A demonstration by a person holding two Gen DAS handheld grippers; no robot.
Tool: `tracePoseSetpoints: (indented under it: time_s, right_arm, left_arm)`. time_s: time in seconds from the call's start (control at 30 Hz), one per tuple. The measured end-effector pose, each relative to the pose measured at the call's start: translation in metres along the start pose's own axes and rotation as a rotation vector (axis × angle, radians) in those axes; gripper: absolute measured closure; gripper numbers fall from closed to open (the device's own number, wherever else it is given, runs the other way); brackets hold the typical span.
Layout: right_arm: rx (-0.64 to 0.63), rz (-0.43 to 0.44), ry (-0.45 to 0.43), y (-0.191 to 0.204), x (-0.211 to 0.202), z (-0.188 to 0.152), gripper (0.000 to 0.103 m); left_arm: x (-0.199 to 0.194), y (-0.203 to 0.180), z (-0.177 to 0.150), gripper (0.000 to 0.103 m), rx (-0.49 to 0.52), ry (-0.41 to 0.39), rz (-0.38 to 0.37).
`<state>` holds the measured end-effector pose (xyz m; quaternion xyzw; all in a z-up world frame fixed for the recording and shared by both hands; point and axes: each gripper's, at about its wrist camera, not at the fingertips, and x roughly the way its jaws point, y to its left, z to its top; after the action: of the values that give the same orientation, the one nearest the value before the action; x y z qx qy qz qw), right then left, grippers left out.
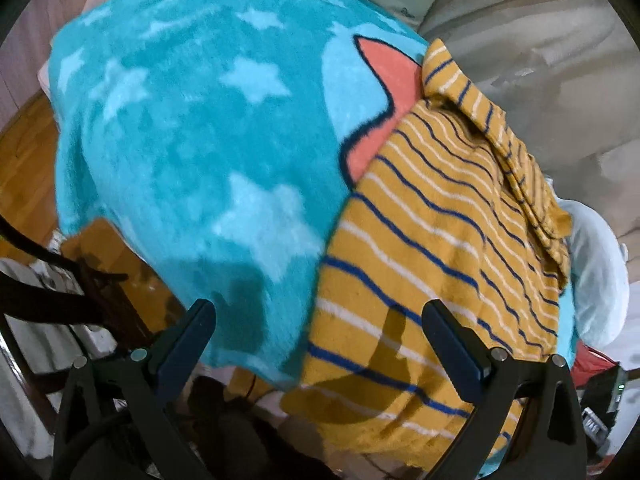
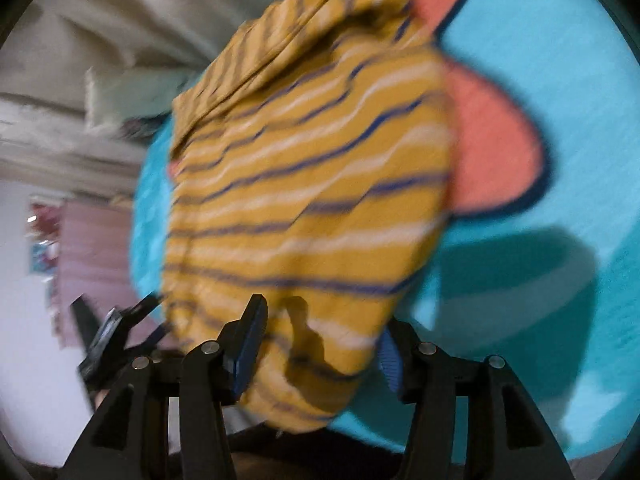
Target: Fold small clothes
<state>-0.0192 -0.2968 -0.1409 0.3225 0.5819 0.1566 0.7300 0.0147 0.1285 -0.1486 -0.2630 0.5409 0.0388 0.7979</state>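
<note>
A small mustard-yellow garment (image 1: pixel 432 240) with navy and white stripes lies on a turquoise star-patterned blanket (image 1: pixel 192 128). Its far edge is folded over into a bunched band. My left gripper (image 1: pixel 320 344) is open, with its fingers just above the garment's near left edge and not touching it. In the blurred right wrist view, the same garment (image 2: pixel 304 184) fills the middle and its near end lies between my right gripper's (image 2: pixel 320 344) open fingers. I cannot tell whether the pads touch the cloth.
The blanket carries a coral shape with a dark outline (image 1: pixel 384 92). Beige bedding (image 1: pixel 540 60) lies beyond it. A wooden floor (image 1: pixel 28 168) and dark chair parts (image 1: pixel 48 280) are at left. A pale blue cloth (image 1: pixel 600 280) sits at right. The left gripper (image 2: pixel 108 336) shows at lower left in the right wrist view.
</note>
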Motion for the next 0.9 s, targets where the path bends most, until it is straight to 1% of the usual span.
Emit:
tracePoseSetpoints:
  time_s: [0.1, 0.13, 0.17, 0.2, 0.23, 0.27, 0.3, 0.33, 0.37, 0.4, 0.43, 0.5, 0.6, 0.67, 0.73, 0.8, 0.83, 0.87, 0.9]
  right_arm:
    - [-0.035, 0.078, 0.057, 0.011, 0.015, -0.013, 0.045]
    - [-0.048, 0.098, 0.076, 0.015, 0.019, -0.016, 0.045]
    - [-0.058, 0.106, 0.089, 0.019, 0.022, -0.018, 0.045]
    - [-0.069, 0.109, 0.091, 0.022, 0.022, -0.022, 0.045]
    - [-0.077, 0.105, 0.087, 0.023, 0.022, -0.023, 0.049]
    - [-0.082, 0.093, 0.083, 0.023, 0.021, -0.024, 0.064]
    - [-0.087, 0.064, 0.082, 0.020, 0.020, -0.025, 0.076]
    - [-0.076, 0.060, 0.087, 0.015, 0.018, -0.026, 0.084]
    - [-0.053, 0.076, 0.088, 0.009, 0.015, -0.027, 0.087]
    - [-0.026, 0.091, 0.082, 0.000, 0.009, -0.028, 0.088]
    - [-0.009, 0.092, 0.076, -0.007, 0.002, -0.030, 0.088]
    - [0.027, 0.096, 0.054, -0.021, -0.013, -0.035, 0.089]
    - [0.065, 0.089, 0.042, -0.040, -0.025, -0.038, 0.089]
    - [0.061, 0.107, 0.048, -0.039, -0.023, -0.037, 0.087]
    - [0.039, 0.121, 0.058, -0.032, -0.019, -0.037, 0.084]
    - [0.011, 0.136, 0.083, -0.021, -0.010, -0.037, 0.073]
    - [-0.001, 0.135, 0.098, -0.016, -0.006, -0.038, 0.064]
    - [-0.017, 0.145, 0.115, -0.012, -0.002, -0.040, 0.059]
    - [-0.025, 0.152, 0.122, -0.009, 0.000, -0.041, 0.057]
  left_arm:
    - [0.005, -0.003, -0.005, 0.001, 0.009, 0.039, -0.039]
    - [0.006, -0.008, -0.007, 0.006, 0.033, 0.052, -0.040]
    - [0.007, -0.012, -0.009, 0.023, 0.059, 0.065, -0.020]
    - [0.008, -0.014, -0.011, 0.038, 0.076, 0.069, 0.021]
    - [0.007, -0.016, -0.013, 0.043, 0.096, 0.060, 0.065]
    - [0.004, -0.015, -0.014, 0.053, 0.098, 0.053, 0.066]
    - [0.001, -0.011, -0.014, 0.063, 0.085, 0.054, 0.062]
    - [-0.002, -0.007, -0.013, 0.068, 0.068, 0.057, 0.041]
    - [-0.007, -0.004, -0.013, 0.084, 0.054, 0.061, 0.009]
    - [-0.010, -0.003, -0.013, 0.091, 0.047, 0.063, -0.011]
    - [-0.017, -0.004, -0.014, 0.093, 0.046, 0.055, -0.015]
    - [-0.023, -0.005, -0.018, 0.094, 0.060, 0.044, -0.015]
    - [-0.027, -0.014, -0.026, 0.094, 0.111, 0.025, 0.016]
    - [-0.025, -0.018, -0.031, 0.092, 0.148, 0.015, 0.041]
    - [-0.025, -0.016, -0.032, 0.088, 0.144, 0.014, 0.044]
    - [-0.026, -0.009, -0.032, 0.066, 0.117, 0.008, 0.029]
    - [-0.025, -0.007, -0.033, 0.060, 0.108, 0.002, 0.027]
    - [-0.025, -0.003, -0.034, 0.053, 0.094, -0.003, 0.022]
    - [-0.023, 0.000, -0.034, 0.051, 0.085, -0.002, 0.017]
